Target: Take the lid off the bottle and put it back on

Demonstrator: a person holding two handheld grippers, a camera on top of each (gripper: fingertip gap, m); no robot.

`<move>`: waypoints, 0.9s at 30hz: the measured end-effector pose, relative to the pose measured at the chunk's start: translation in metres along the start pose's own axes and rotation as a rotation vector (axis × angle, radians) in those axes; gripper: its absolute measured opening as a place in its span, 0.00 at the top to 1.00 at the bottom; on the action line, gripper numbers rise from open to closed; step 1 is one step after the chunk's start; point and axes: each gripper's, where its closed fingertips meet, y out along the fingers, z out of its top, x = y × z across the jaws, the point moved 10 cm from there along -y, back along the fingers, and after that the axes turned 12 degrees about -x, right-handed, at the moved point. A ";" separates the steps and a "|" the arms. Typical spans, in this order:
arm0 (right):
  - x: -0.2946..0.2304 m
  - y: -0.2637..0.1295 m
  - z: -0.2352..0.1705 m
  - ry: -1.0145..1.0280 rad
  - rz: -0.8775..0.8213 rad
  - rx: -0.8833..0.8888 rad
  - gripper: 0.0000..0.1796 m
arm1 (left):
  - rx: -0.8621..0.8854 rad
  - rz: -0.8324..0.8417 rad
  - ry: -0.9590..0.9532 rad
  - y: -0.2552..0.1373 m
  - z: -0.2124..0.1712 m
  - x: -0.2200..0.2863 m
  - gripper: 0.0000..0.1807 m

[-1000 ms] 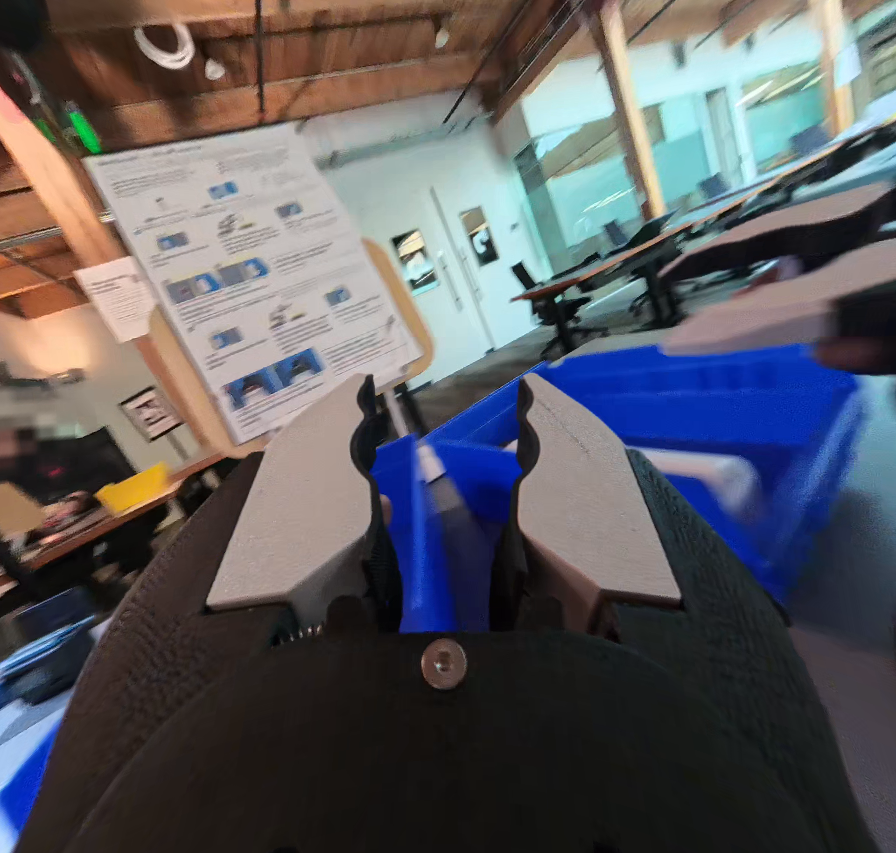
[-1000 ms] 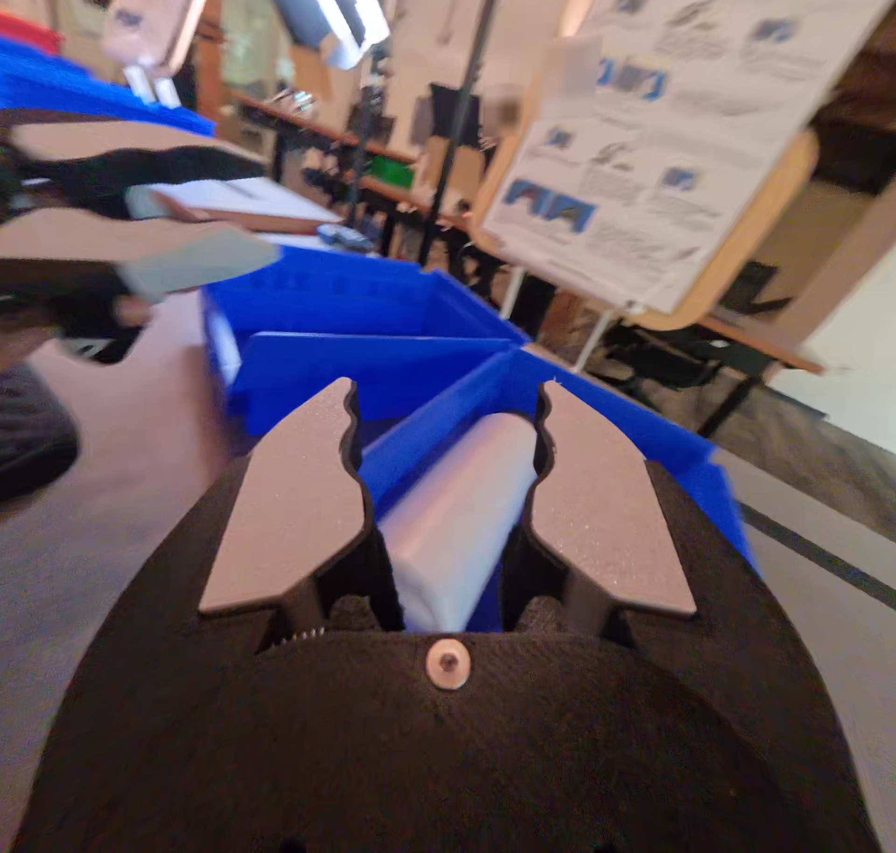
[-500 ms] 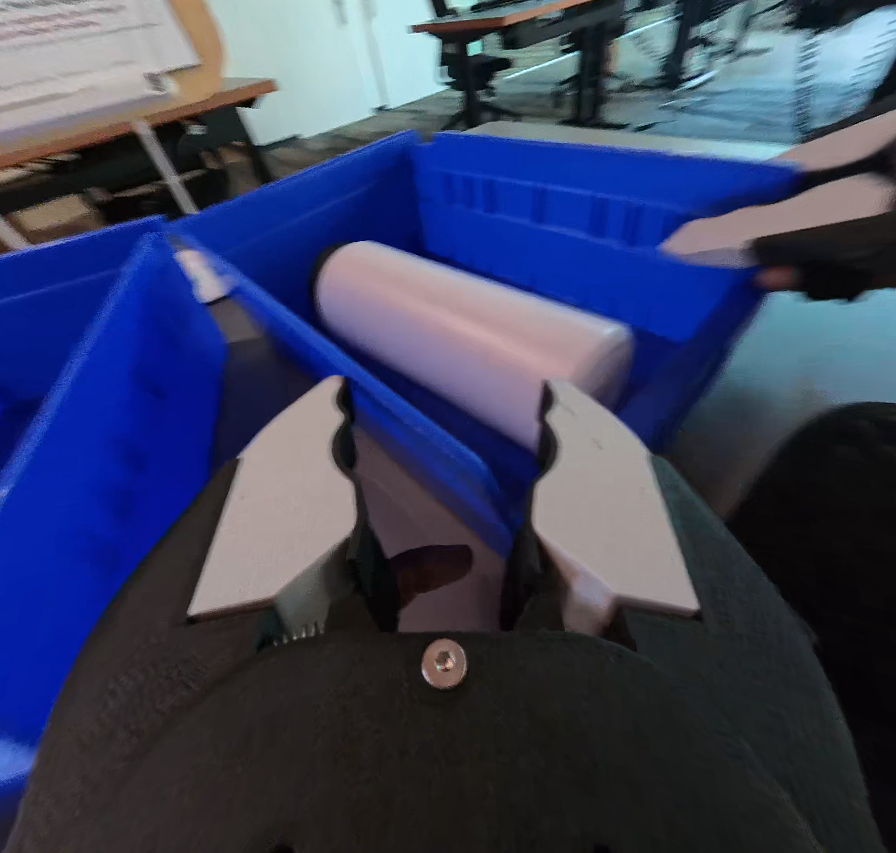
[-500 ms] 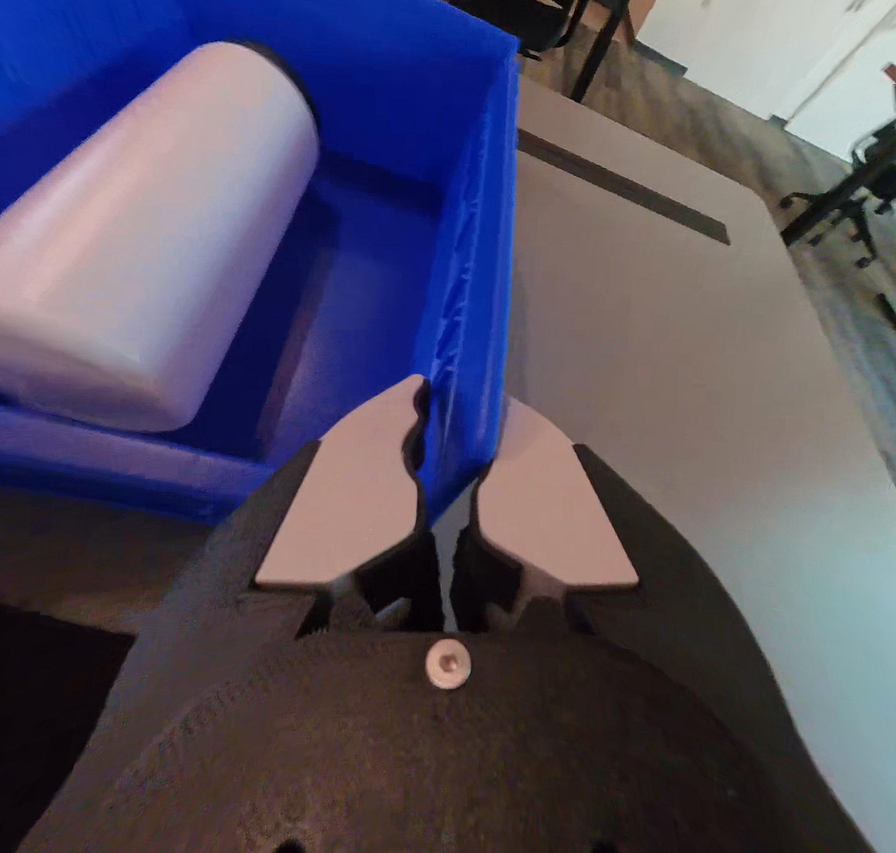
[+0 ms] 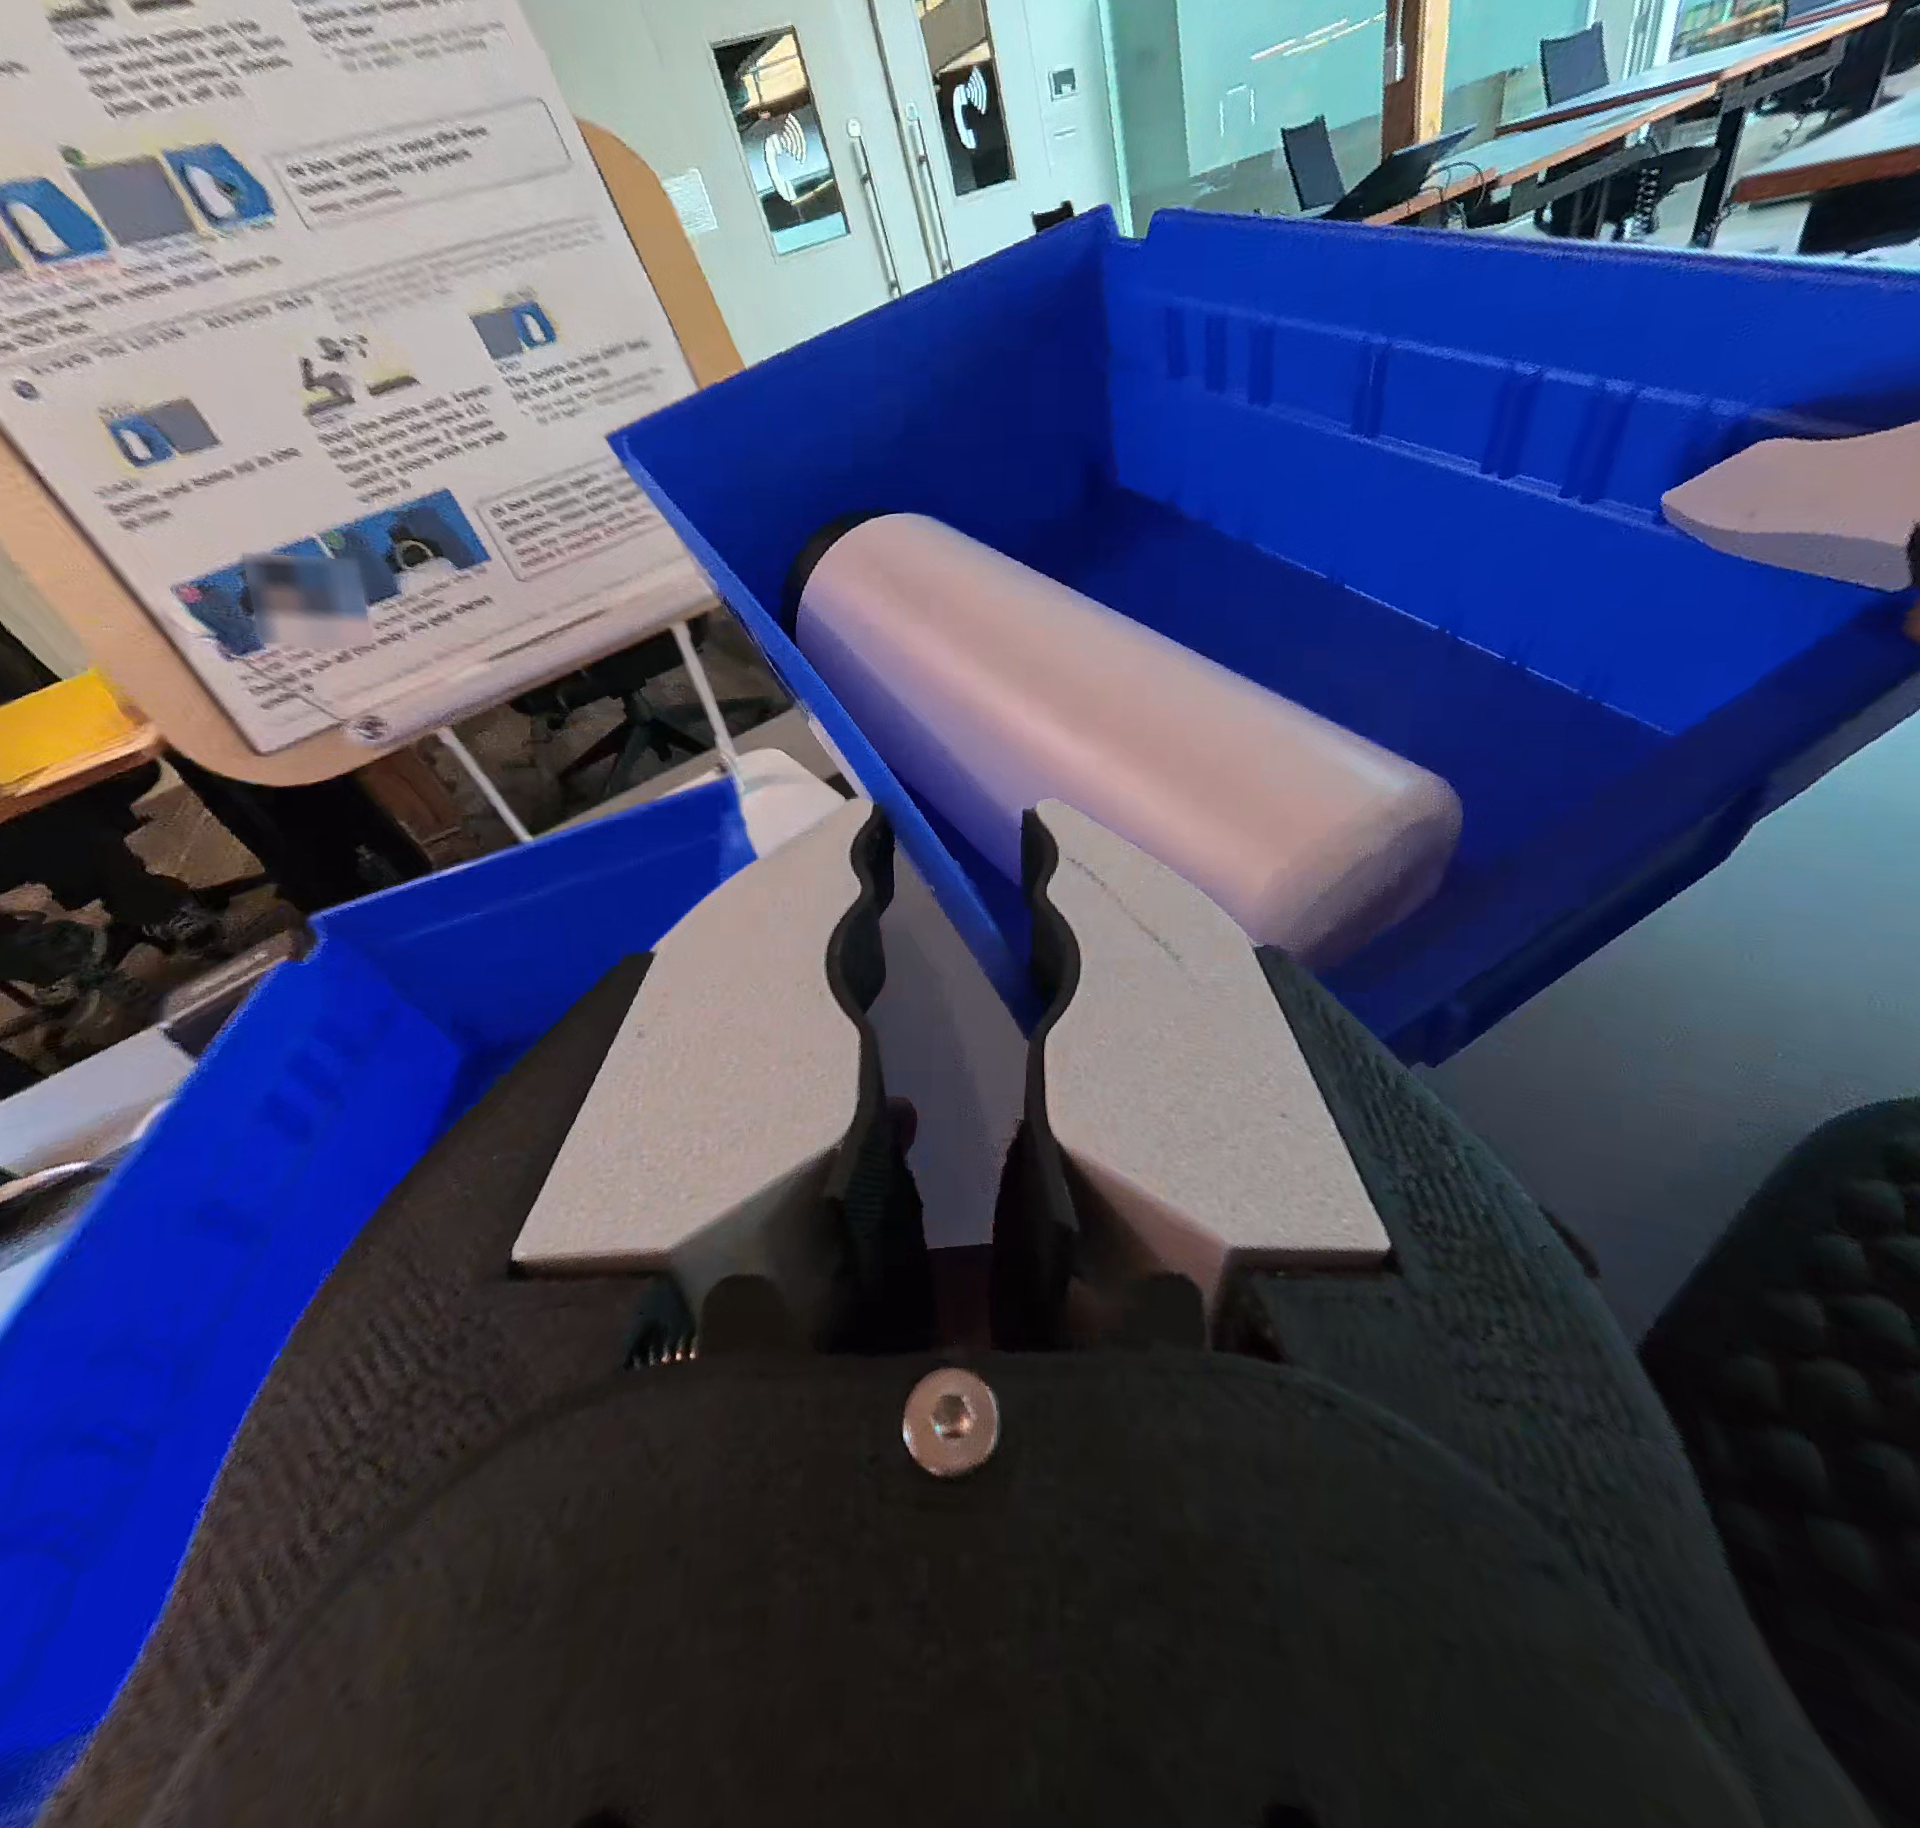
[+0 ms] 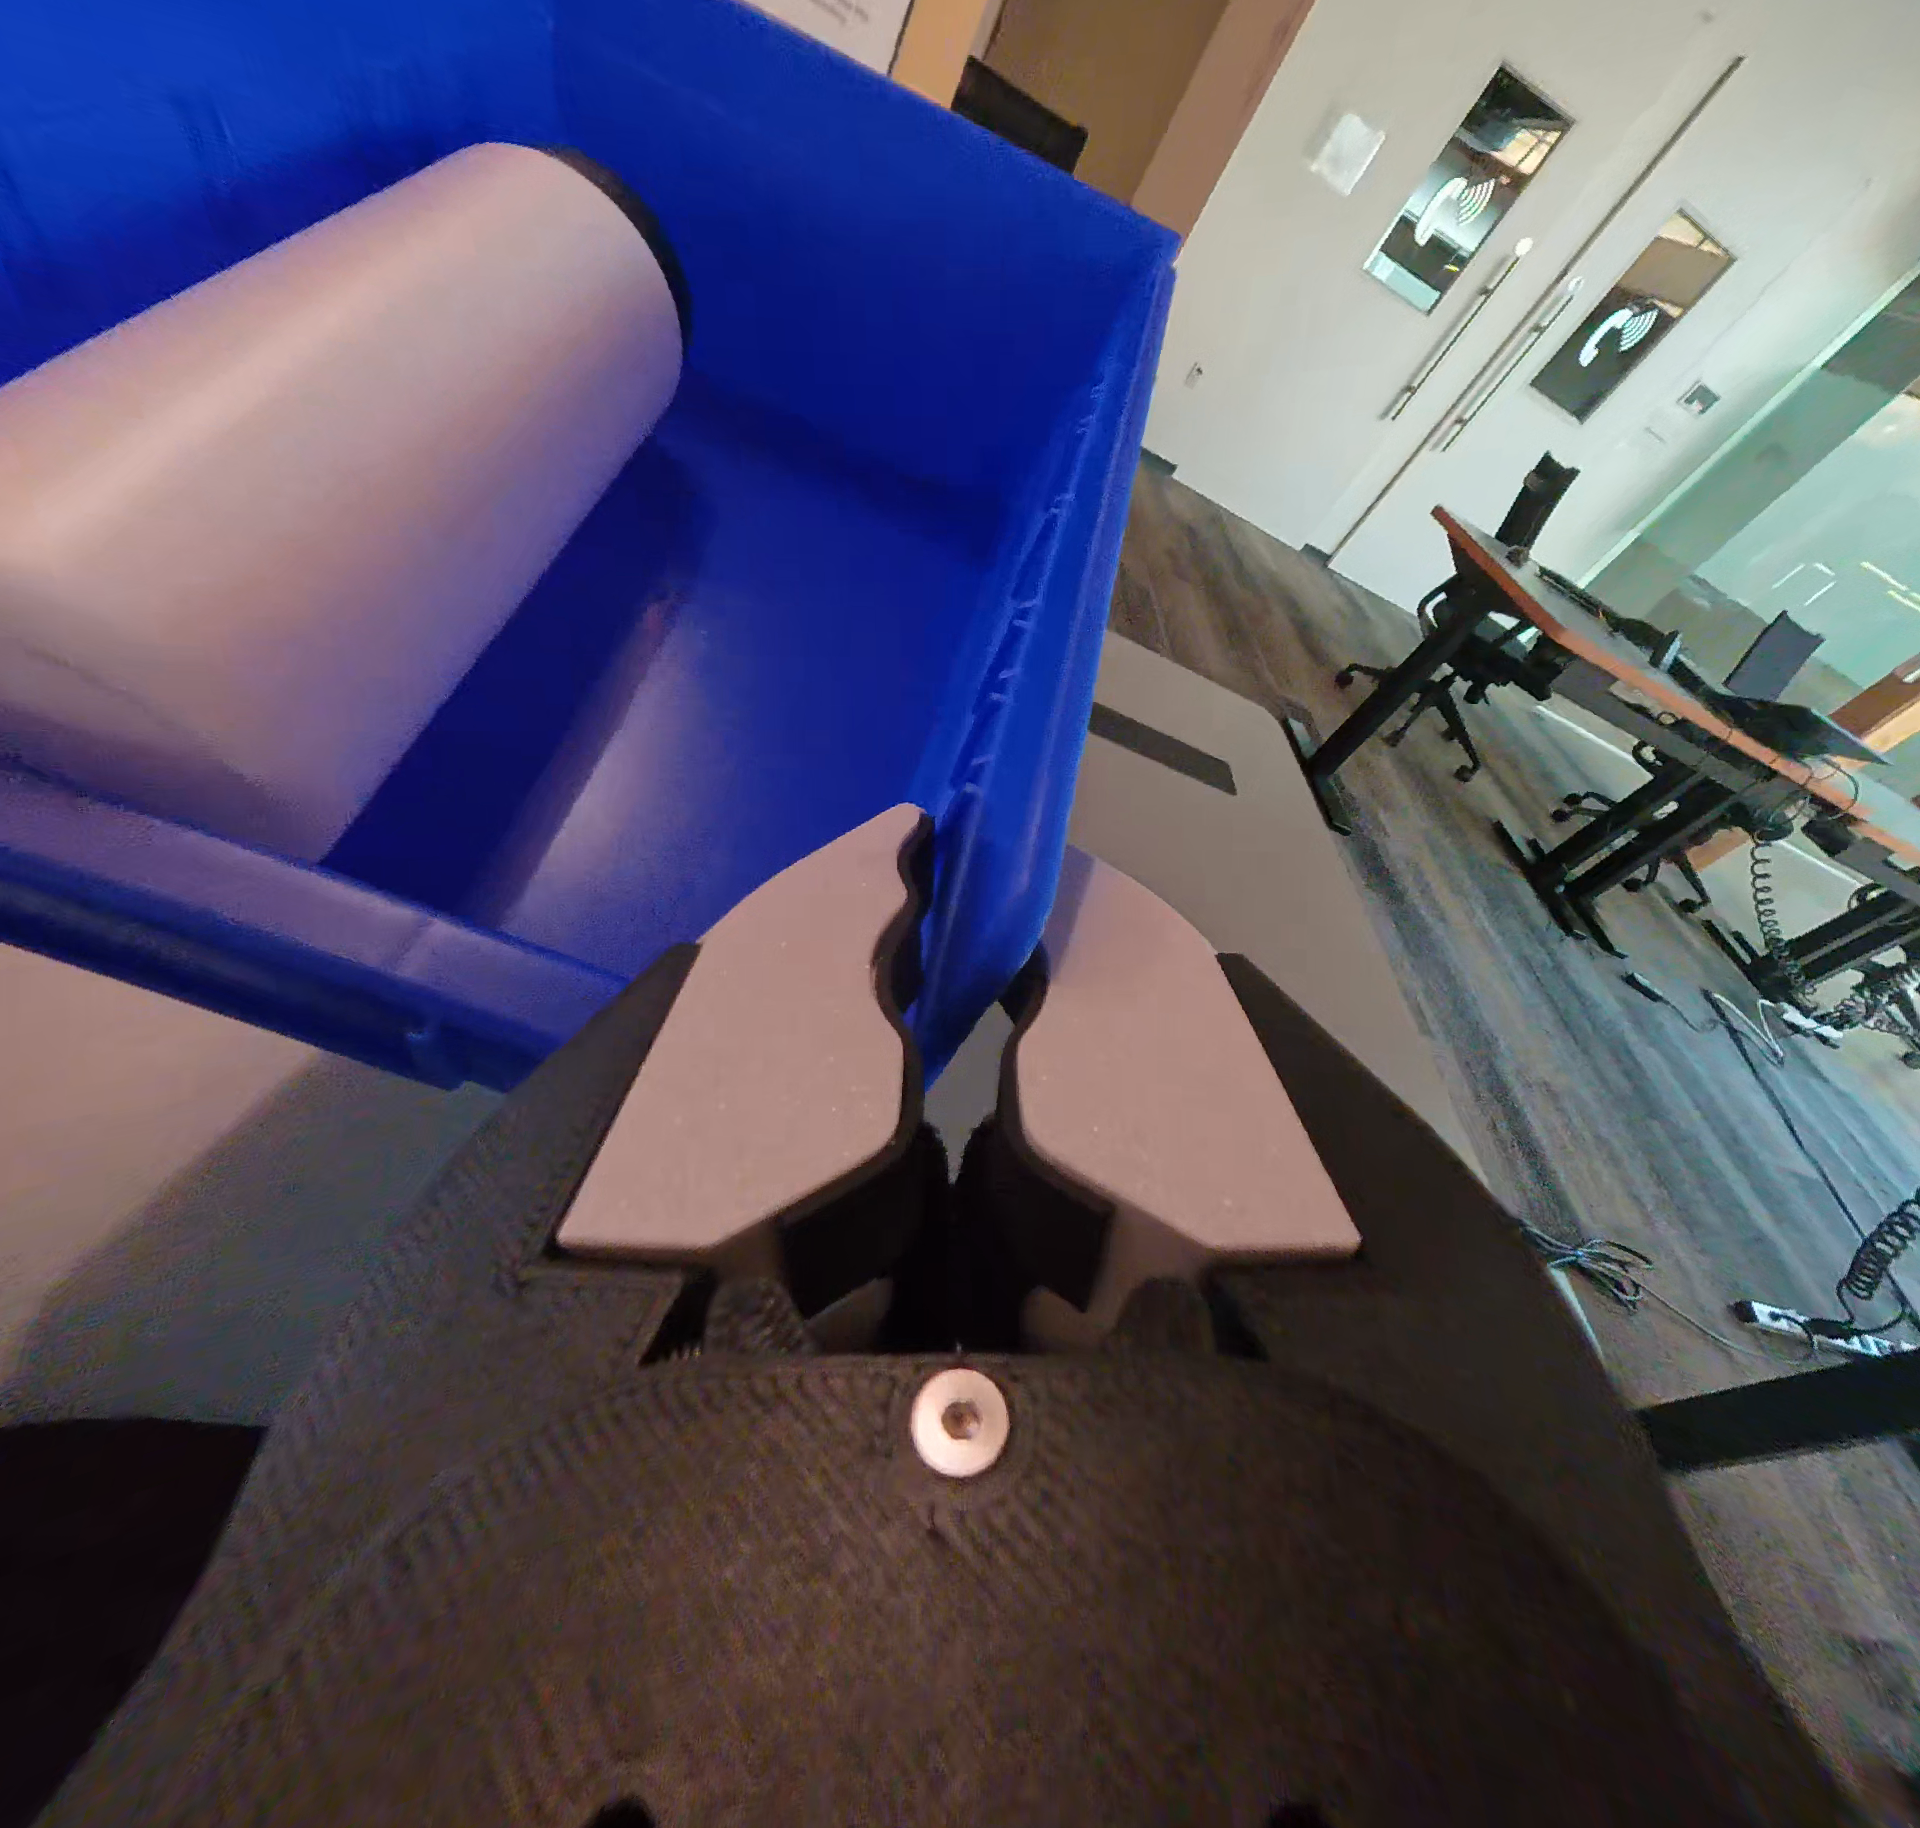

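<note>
Office desks behind; both grippers, left gripper (image 5: 954,905) and right gripper (image 6: 982,931), clamp blue bin (image 5: 1455,448) walls; bottle (image 5: 1091,729) looks smooth, rigid, likely slippery; grasp mid-body, lid (image 6: 644,220) opposite.

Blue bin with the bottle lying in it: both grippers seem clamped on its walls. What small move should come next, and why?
Probably tip the bin forward so the bottle slides out: left gripper and right gripper each pinch a side wall, and the bottle lies loose inside.
</note>
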 end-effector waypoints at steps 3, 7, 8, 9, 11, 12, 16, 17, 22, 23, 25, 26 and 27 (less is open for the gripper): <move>-0.010 -0.011 0.030 -0.029 0.020 0.016 0.95 | -0.006 0.028 -0.007 -0.023 0.013 -0.024 0.87; -0.045 -0.012 0.067 -0.108 0.095 0.091 0.94 | -0.003 0.143 -0.016 -0.065 0.015 -0.065 0.88; -0.058 -0.011 0.075 -0.129 0.123 0.114 0.94 | -0.010 0.182 -0.020 -0.077 0.013 -0.076 0.88; -0.072 -0.010 0.084 -0.148 0.156 0.136 0.93 | -0.019 0.221 -0.026 -0.091 0.011 -0.087 0.88; -0.101 -0.009 0.102 -0.156 0.237 0.181 0.93 | -0.044 0.303 -0.036 -0.118 0.004 -0.107 0.88; -0.117 -0.008 0.110 -0.157 0.280 0.205 0.93 | -0.057 0.346 -0.037 -0.132 0.000 -0.116 0.88; -0.182 -0.006 0.134 -0.188 0.446 0.305 0.93 | -0.120 0.510 -0.039 -0.186 -0.022 -0.146 0.88; -0.199 -0.006 0.138 -0.193 0.490 0.321 0.93 | -0.143 0.547 -0.043 -0.198 -0.029 -0.152 0.88; -0.276 -0.003 0.144 -0.230 0.671 0.375 0.93 | -0.253 0.669 -0.041 -0.245 -0.071 -0.172 0.87; -0.289 -0.003 0.143 -0.238 0.697 0.383 0.92 | -0.264 0.685 -0.043 -0.251 -0.081 -0.174 0.87; -0.314 -0.003 0.138 -0.256 0.719 0.392 0.92 | -0.282 0.714 -0.049 -0.259 -0.101 -0.179 0.87; -0.324 -0.003 0.136 -0.271 0.719 0.398 0.92 | -0.291 0.721 -0.057 -0.262 -0.110 -0.182 0.87; -0.332 -0.003 0.133 -0.284 0.720 0.401 0.92 | -0.296 0.722 -0.067 -0.265 -0.118 -0.185 0.88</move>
